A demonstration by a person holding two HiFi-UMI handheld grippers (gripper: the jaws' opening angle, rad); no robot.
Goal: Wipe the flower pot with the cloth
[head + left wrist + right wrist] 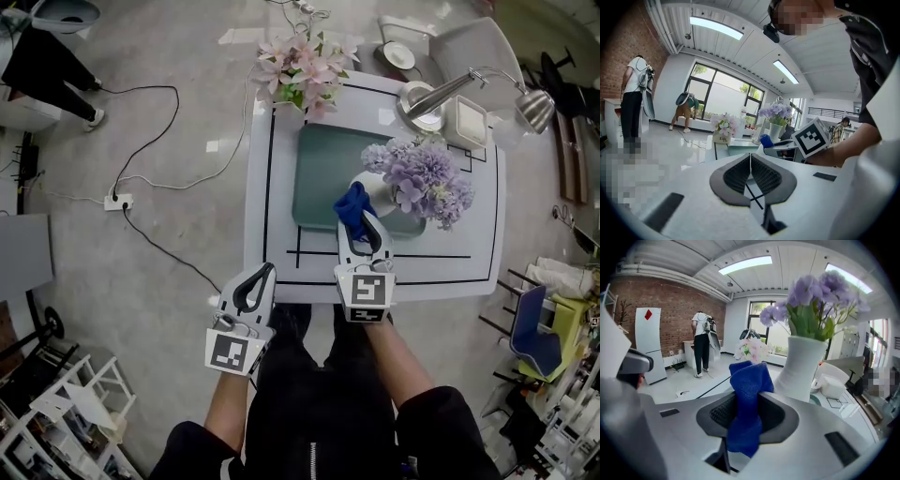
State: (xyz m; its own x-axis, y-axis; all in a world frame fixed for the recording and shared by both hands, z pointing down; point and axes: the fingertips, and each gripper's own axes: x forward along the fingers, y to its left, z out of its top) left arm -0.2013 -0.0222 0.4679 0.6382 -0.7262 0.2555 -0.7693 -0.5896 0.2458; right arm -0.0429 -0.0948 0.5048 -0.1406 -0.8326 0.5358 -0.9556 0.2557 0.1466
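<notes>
Just beside the white flower pot [375,191] [802,367], which stands with purple blooms on a green mat [322,178] on the counter [261,192], the right hand-held gripper [363,228] [748,405] pinches a blue cloth [352,204] [748,383]. The left hand-held gripper [265,274] [750,161], jaws pressed together on nothing, hangs off the counter's near corner.

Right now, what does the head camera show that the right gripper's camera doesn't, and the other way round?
Only the head view: the marker cube on the right gripper and the person's forearms. Only the right gripper view: the brick wall and ceiling lights. Both: the blue cloth clamped in the right gripper, next to the white flower pot of purple flowers.
</notes>
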